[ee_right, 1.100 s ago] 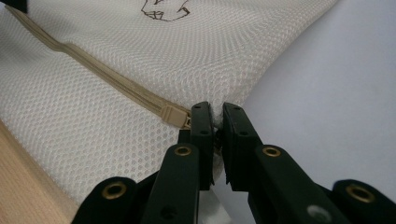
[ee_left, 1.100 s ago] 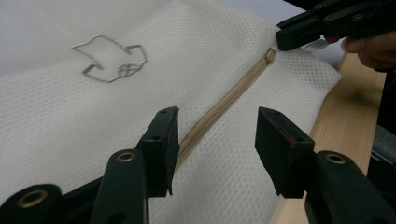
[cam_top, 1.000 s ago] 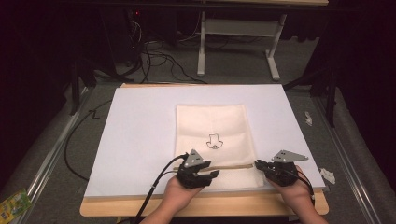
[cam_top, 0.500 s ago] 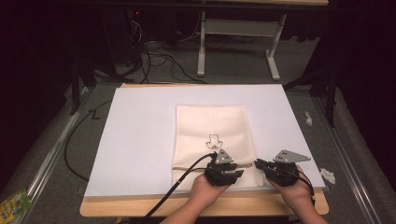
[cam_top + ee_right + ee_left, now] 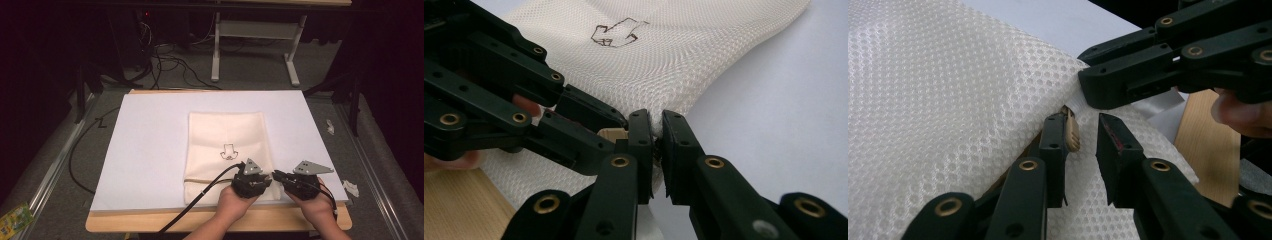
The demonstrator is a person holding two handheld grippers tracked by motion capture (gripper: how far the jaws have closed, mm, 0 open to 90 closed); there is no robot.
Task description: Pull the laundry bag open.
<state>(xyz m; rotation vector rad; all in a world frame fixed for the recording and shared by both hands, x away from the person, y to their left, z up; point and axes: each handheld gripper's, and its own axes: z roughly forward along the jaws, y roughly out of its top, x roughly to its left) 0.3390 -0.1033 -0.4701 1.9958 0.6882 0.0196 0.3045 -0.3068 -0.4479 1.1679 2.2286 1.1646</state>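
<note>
Cream mesh fabric bag [image 5: 227, 150] with small dark outline drawing lies flat on white sheet [image 5: 150, 145] over wooden table [image 5: 280, 222], centre of high view. Left gripper [image 5: 251, 181] at bag's lower right corner; jaws spread, tan zipper pull [image 5: 1072, 132] between them, against one jaw. Right gripper [image 5: 657, 137] just beside it, jaws pinching bag's corner fabric. Grippers nearly touching; actual contact cannot be confirmed. Black cable [image 5: 200, 200] trails toward lower left of frame.

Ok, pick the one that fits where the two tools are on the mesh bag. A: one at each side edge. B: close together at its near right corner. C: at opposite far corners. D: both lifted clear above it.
B: the left tool and right tool meet at the near right corner of the mesh bag.
</note>
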